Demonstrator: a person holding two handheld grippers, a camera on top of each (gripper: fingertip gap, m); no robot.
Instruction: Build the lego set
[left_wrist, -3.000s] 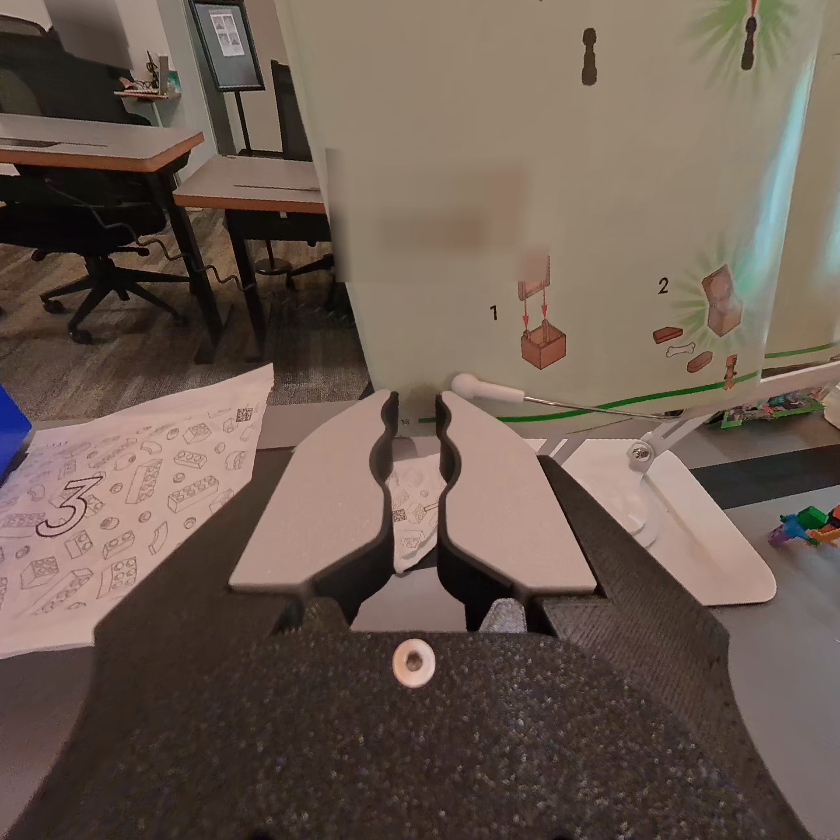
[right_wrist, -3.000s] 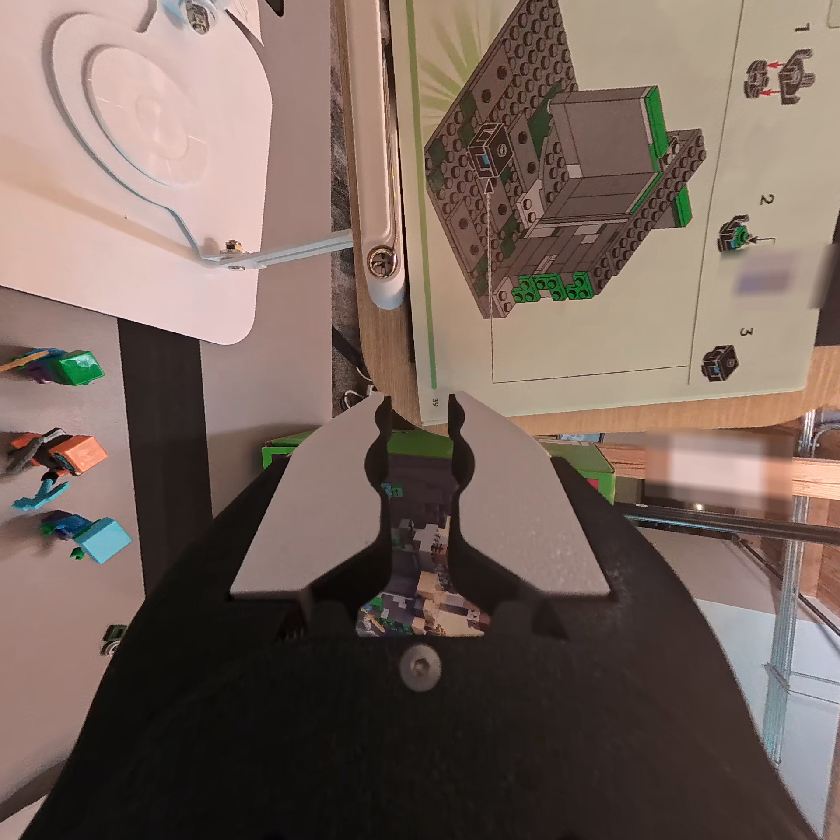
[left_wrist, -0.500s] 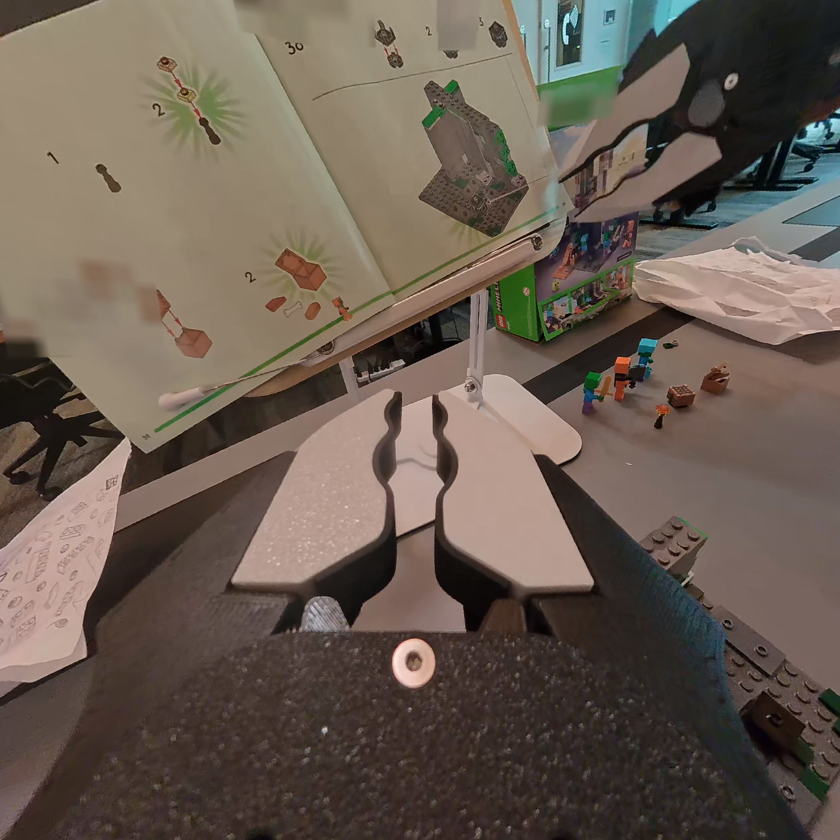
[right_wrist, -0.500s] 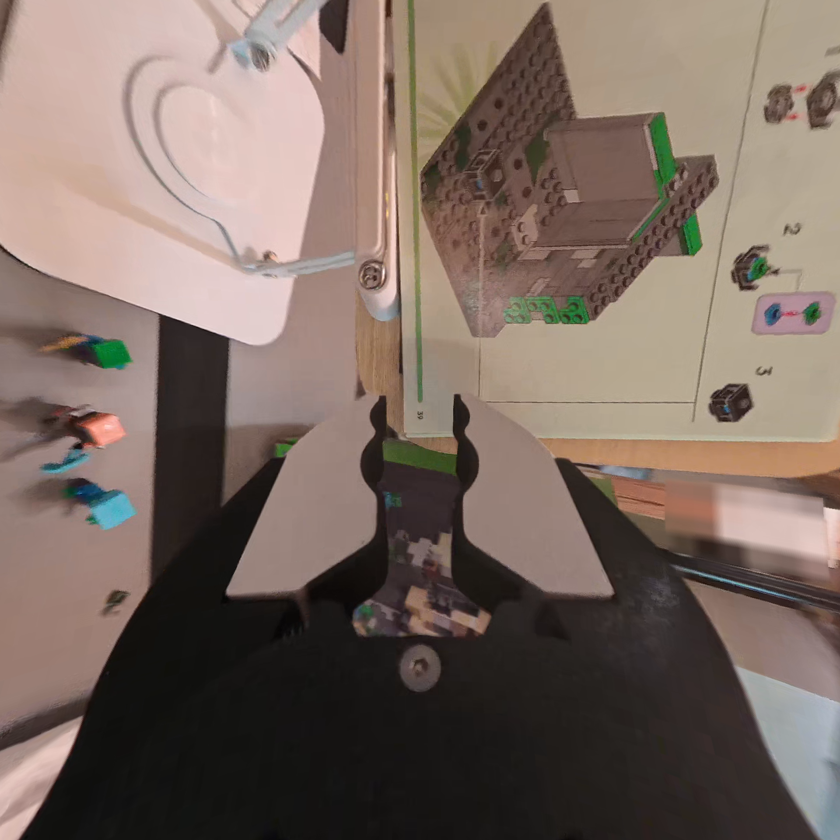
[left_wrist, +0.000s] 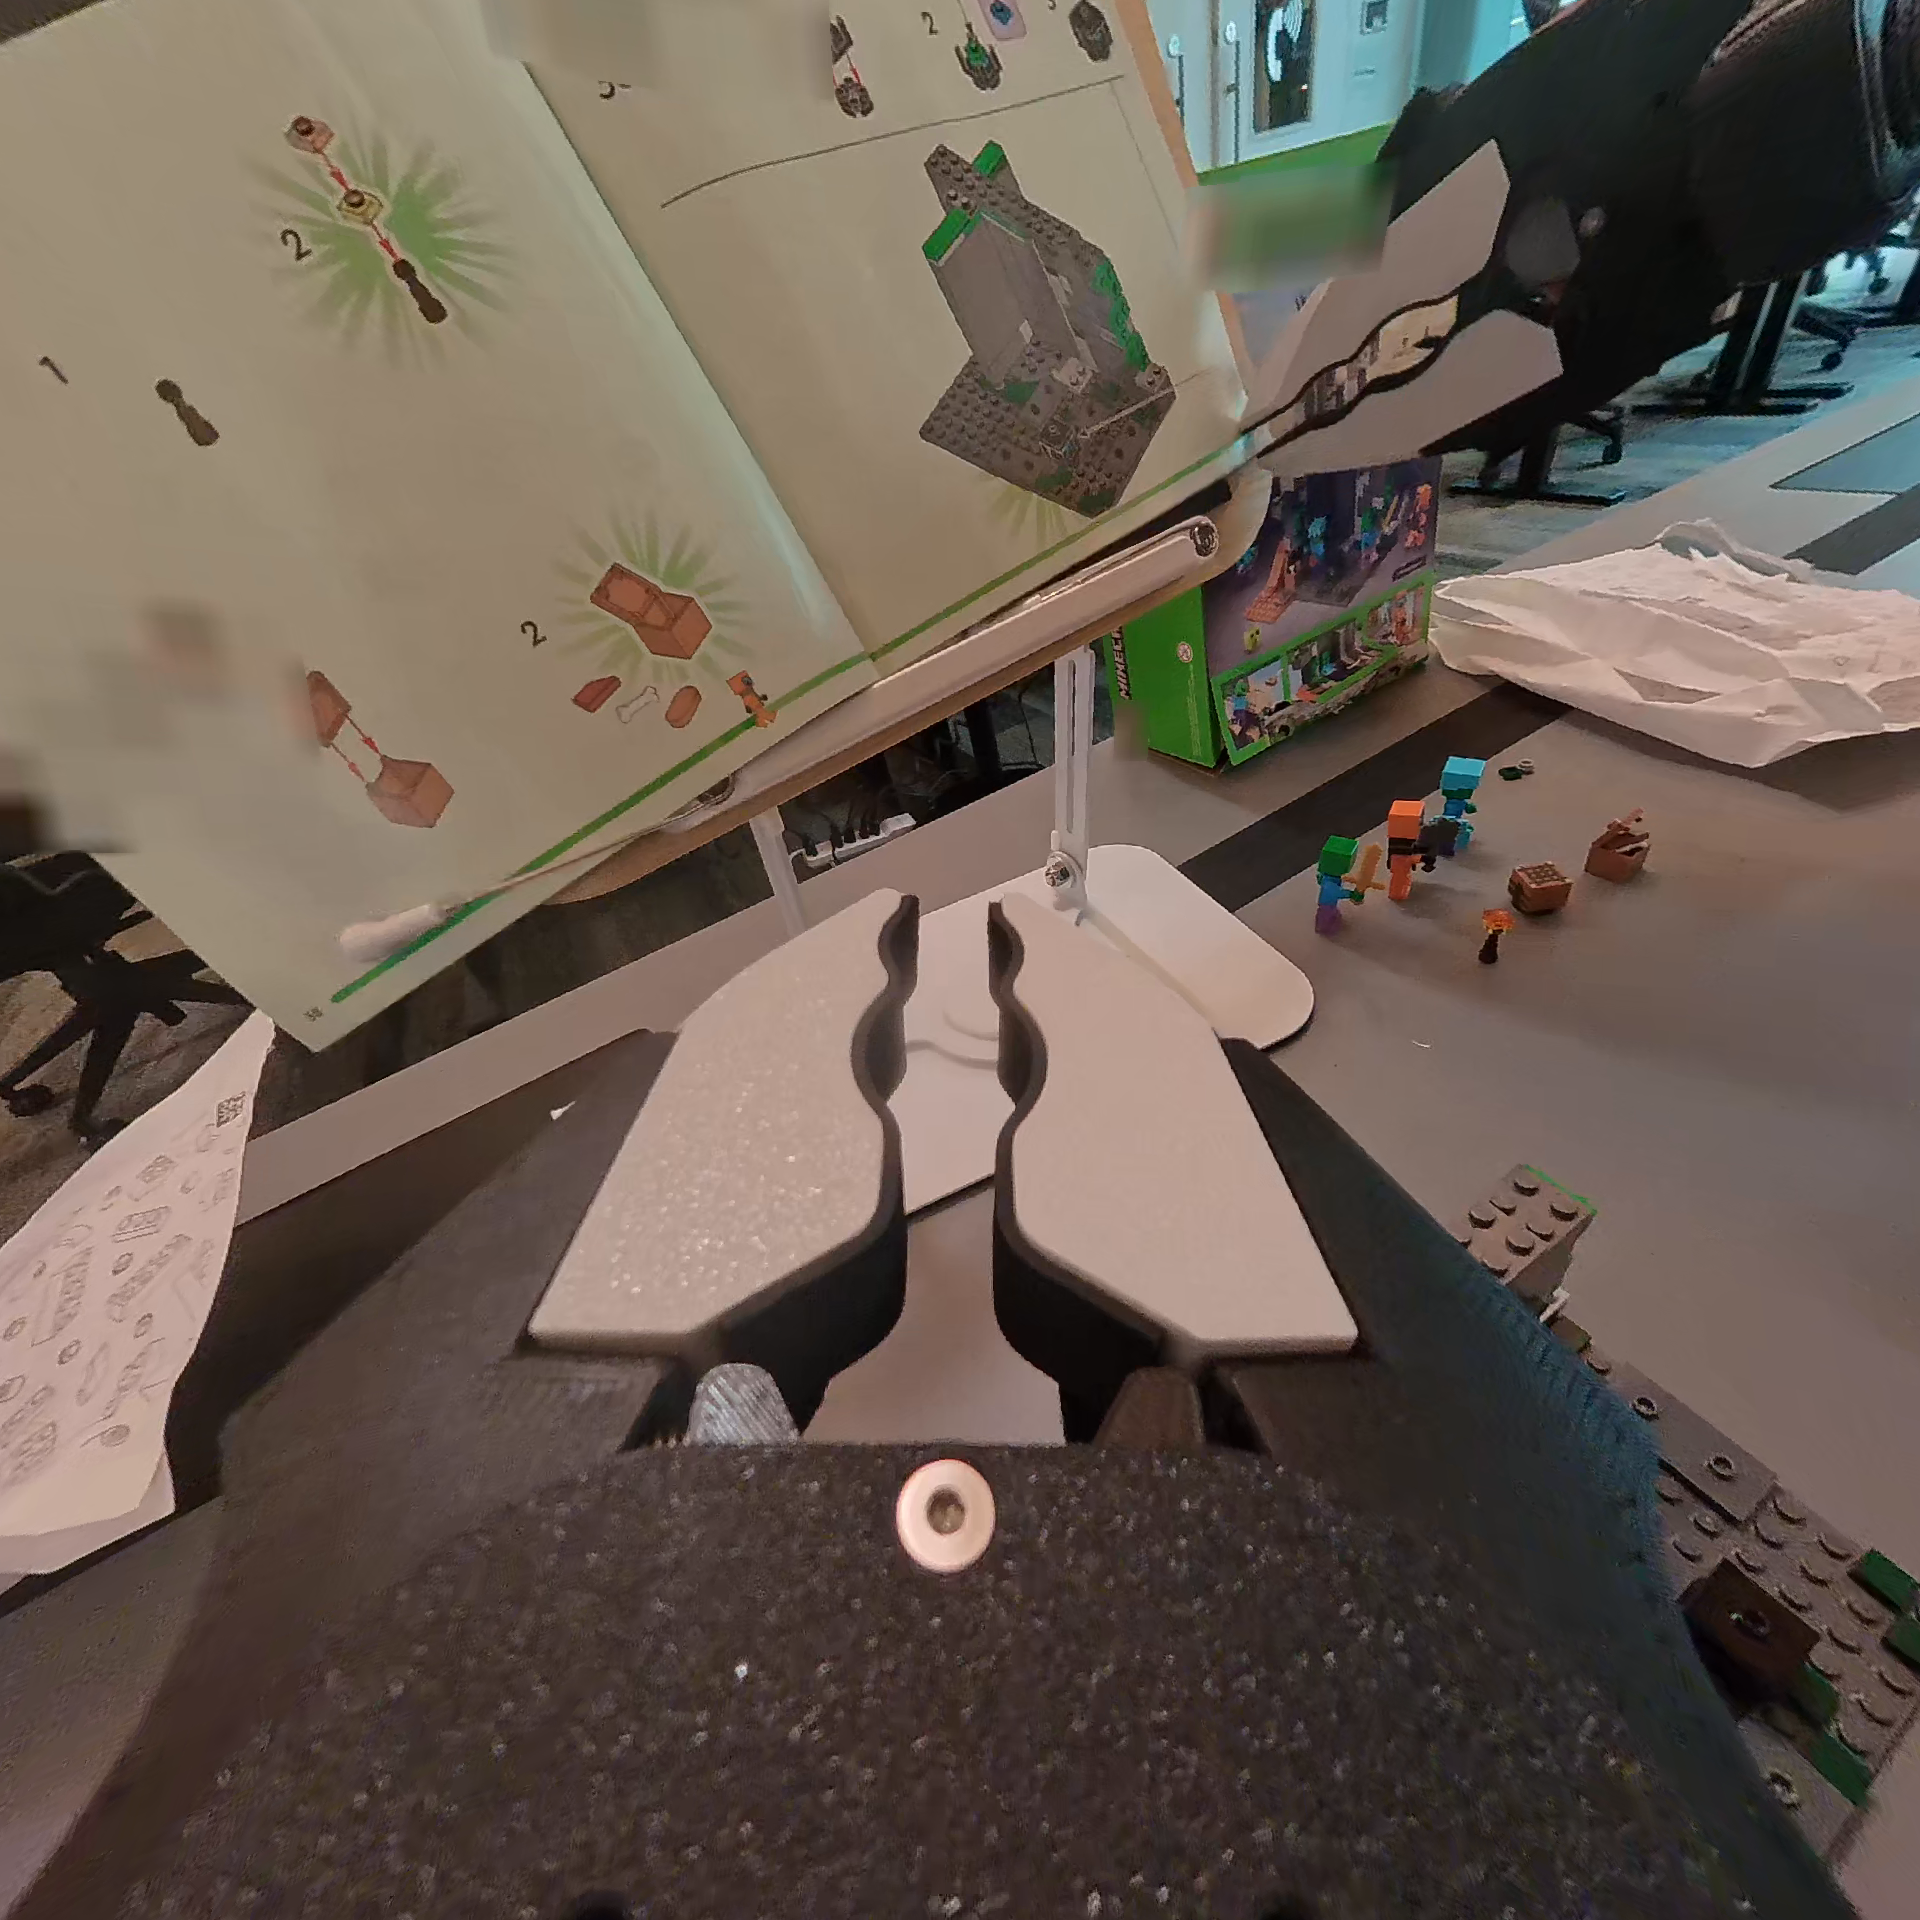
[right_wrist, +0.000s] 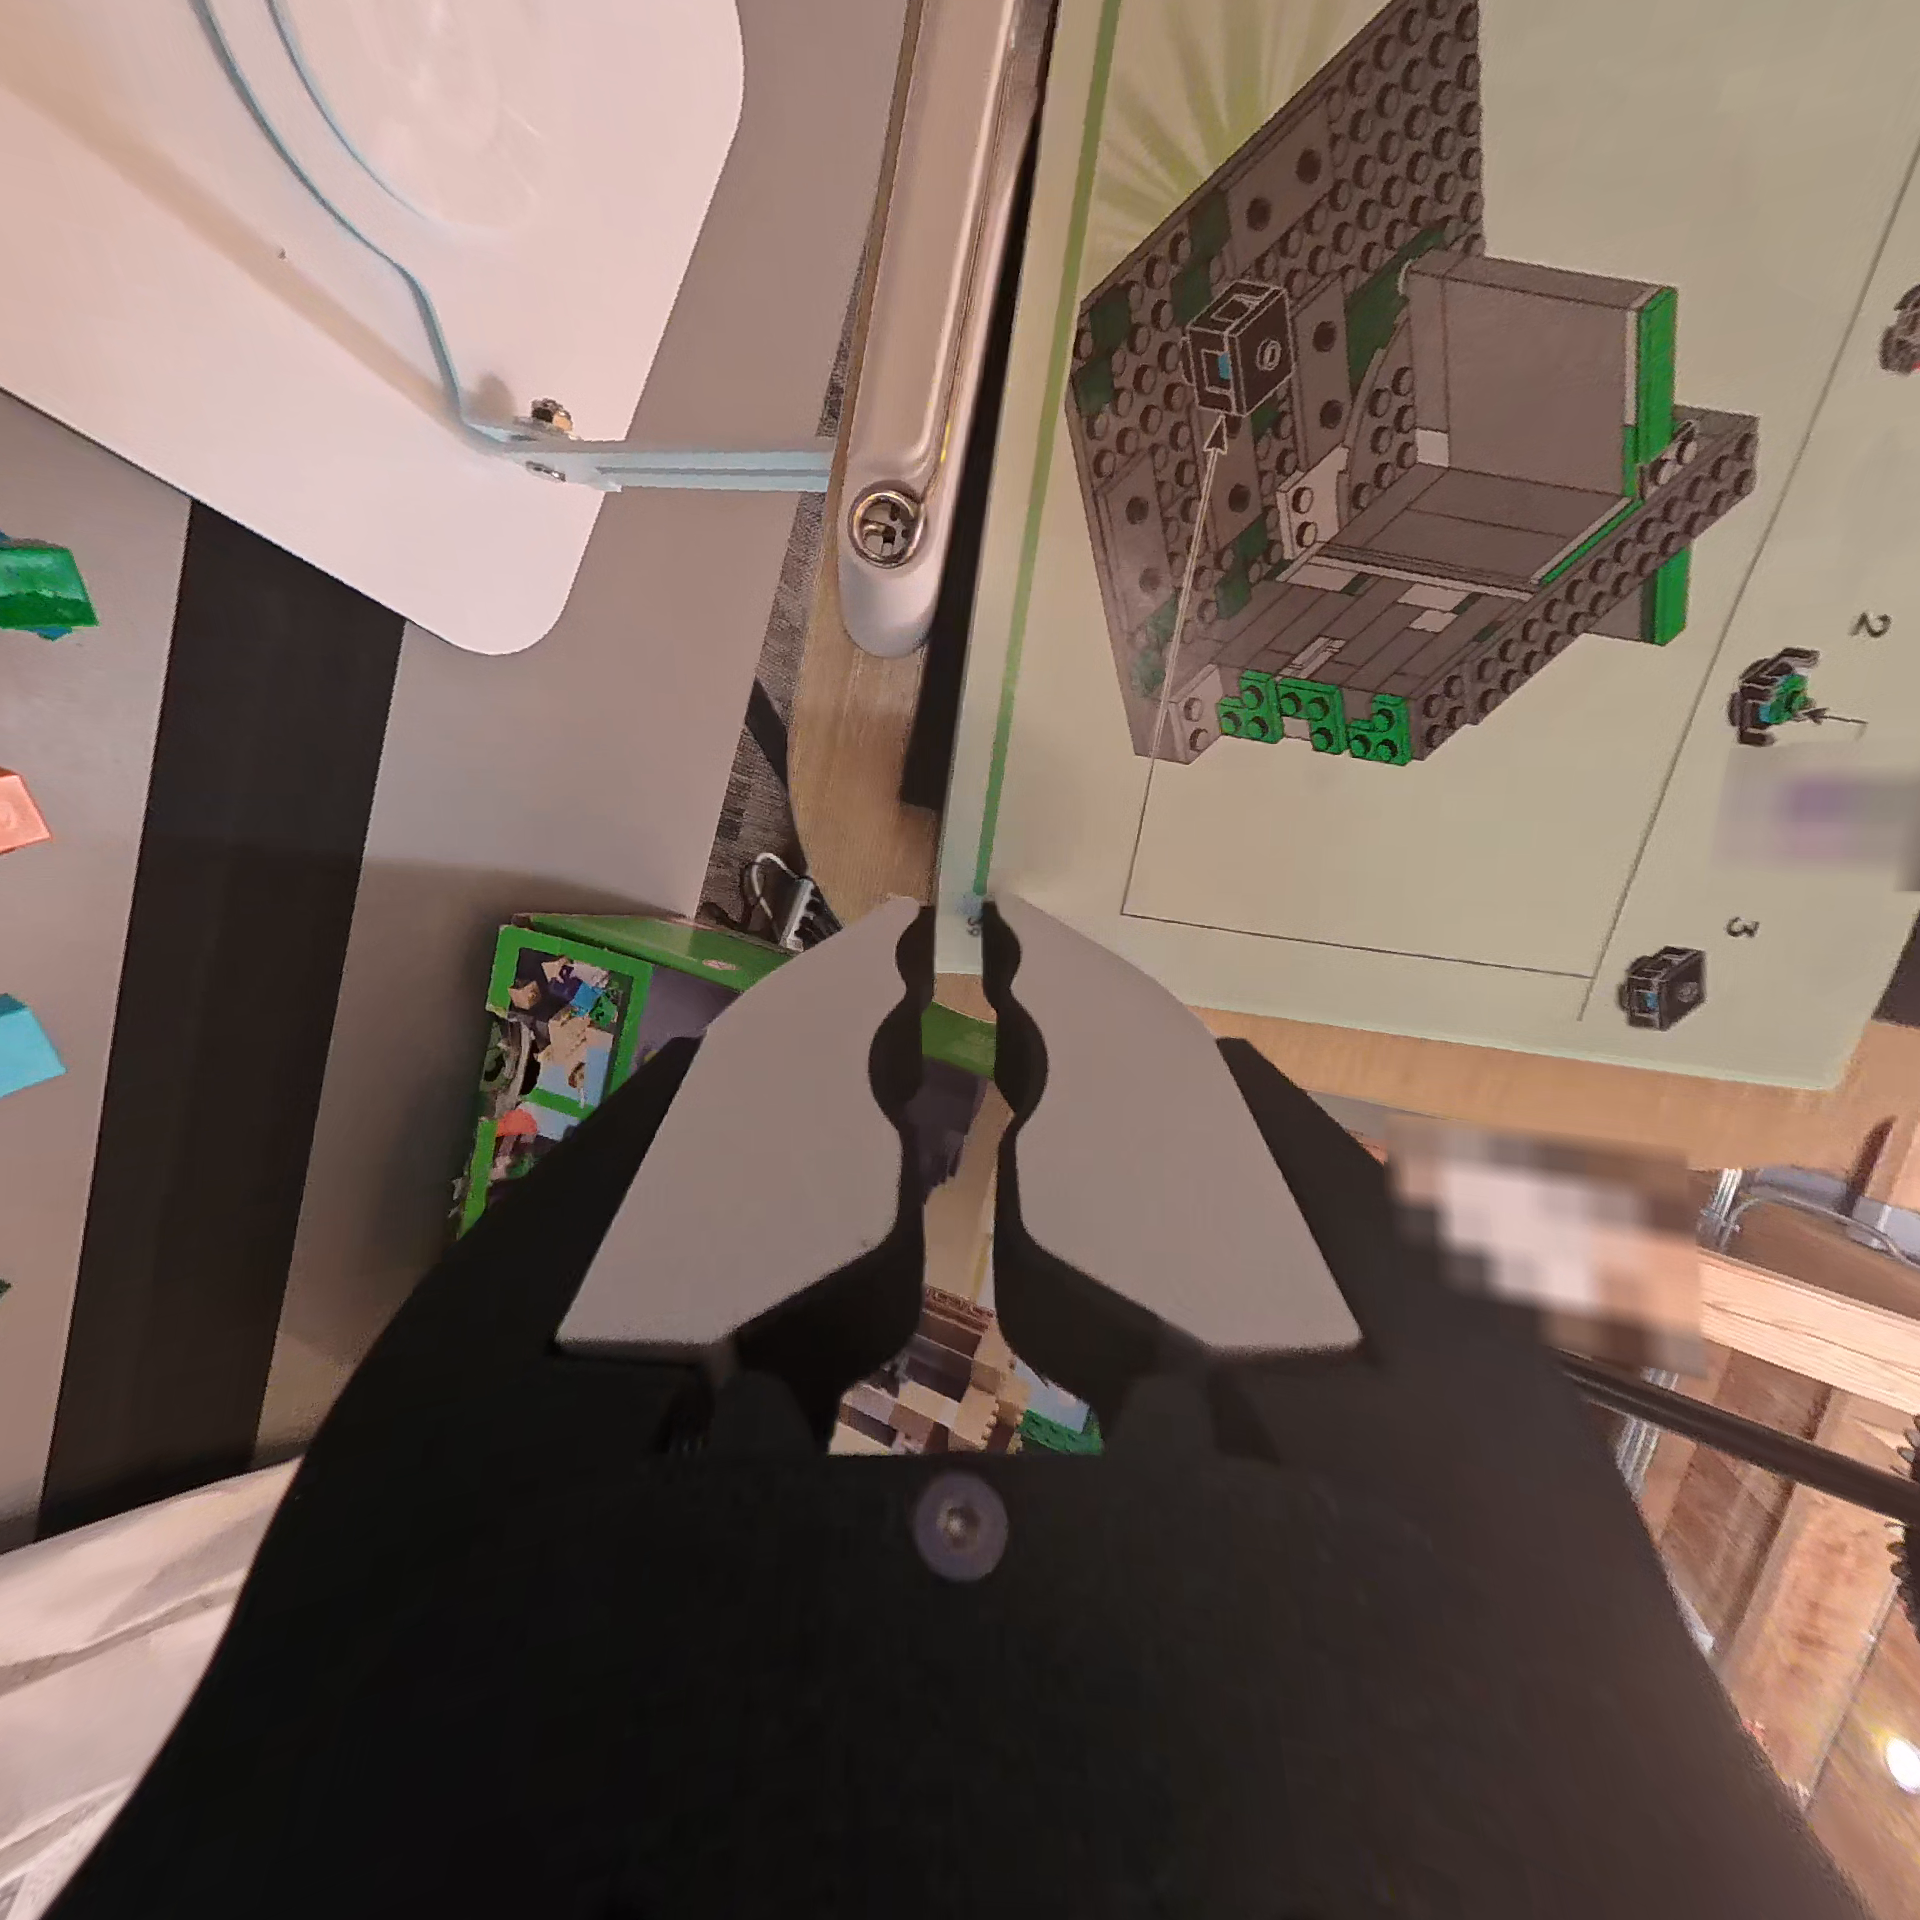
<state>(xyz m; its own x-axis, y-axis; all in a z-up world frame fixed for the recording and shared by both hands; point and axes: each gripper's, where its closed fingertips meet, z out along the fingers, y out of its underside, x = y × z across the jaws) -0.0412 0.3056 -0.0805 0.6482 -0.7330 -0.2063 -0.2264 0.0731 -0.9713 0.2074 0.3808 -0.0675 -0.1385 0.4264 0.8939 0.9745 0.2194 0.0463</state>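
Page turn on the instruction booklet, not brick placement yet.

Right claw (right_wrist: 954, 914) is at the lower outer corner of the booklet (right_wrist: 1351, 935) page, at 12 o'clock in its own view; jaws nearly closed with a thin gap, page corner right at the tips. Cannot tell whether the paper is pinched or only touched. Left claw (left_wrist: 951, 920) is released, narrow gap, holding nothing, hovering over the white stand base (left_wrist: 1226, 956) on the surface (left_wrist: 1558, 1039). The grey lego build (left_wrist: 1787, 1621) sits at 4 o'clock of the left claw, and the minifigures (left_wrist: 1397, 847) at 2 o'clock. Likely next: pinch one sheet only, then sweep it across without tearing it or tipping the stand.
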